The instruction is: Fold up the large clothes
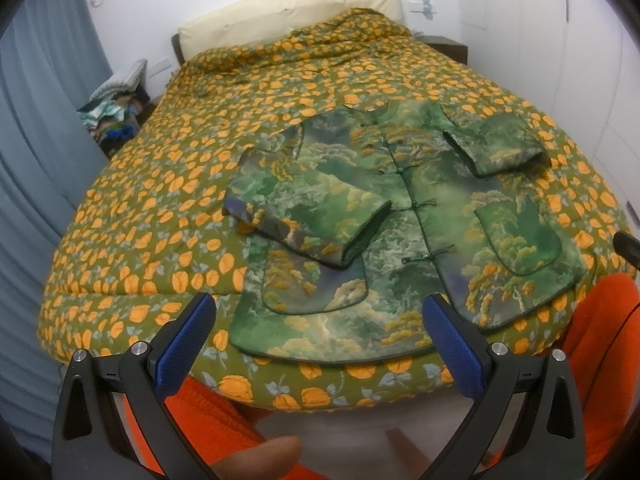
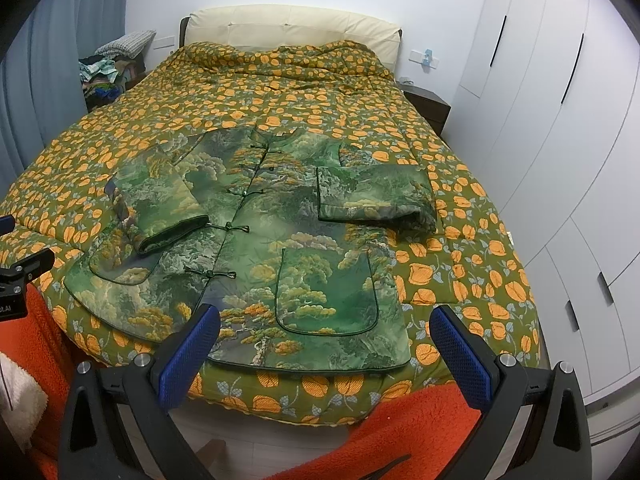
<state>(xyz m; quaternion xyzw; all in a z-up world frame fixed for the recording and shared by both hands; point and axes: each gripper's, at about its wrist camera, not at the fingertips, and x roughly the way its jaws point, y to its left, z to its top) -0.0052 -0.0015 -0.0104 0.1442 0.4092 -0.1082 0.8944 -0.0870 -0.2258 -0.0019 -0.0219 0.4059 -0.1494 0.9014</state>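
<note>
My left gripper (image 1: 320, 344), blue-padded black fingers, spread wide, gripping nothing, above near bed edge. My right gripper (image 2: 326, 348), same state. Green landscape-print padded jacket (image 2: 256, 236) flat on orange-flowered olive quilt (image 2: 472, 264), buttoned, both sleeves folded across front, hem toward me. Cream headboard (image 2: 292, 26) behind.

Your bed's olive quilt with orange flowers (image 2: 460, 240) carries the green landscape-print jacket (image 2: 256, 248) at its near edge, seemingly flat.

Home bedroom — bed (image 2: 280, 92), wardrobe (image 2: 540, 100)
</note>
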